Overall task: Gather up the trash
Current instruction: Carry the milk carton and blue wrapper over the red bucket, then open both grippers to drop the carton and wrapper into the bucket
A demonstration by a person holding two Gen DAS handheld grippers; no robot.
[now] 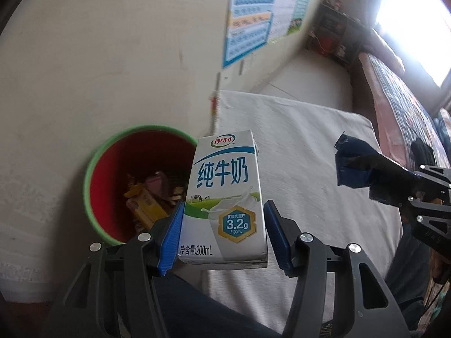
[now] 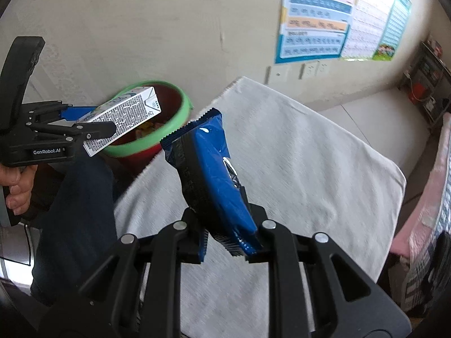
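Observation:
My left gripper [image 1: 224,231] is shut on a white and blue milk carton [image 1: 225,197] and holds it in the air beside a red bin with a green rim [image 1: 93,169] that has several wrappers in it. In the right wrist view the carton [image 2: 124,115] hangs over the bin's rim [image 2: 172,126]. My right gripper [image 2: 231,239] is shut on a blue snack wrapper [image 2: 214,169] and holds it above the white cloth. The wrapper also shows at the right of the left wrist view [image 1: 352,166].
A table under a white cloth [image 2: 296,155] fills the middle. The bin stands on the floor by a cream wall [image 2: 141,28] with posters [image 2: 324,19]. A bed [image 1: 408,107] lies on the right. The person's dark trouser leg [image 2: 79,211] is at the lower left.

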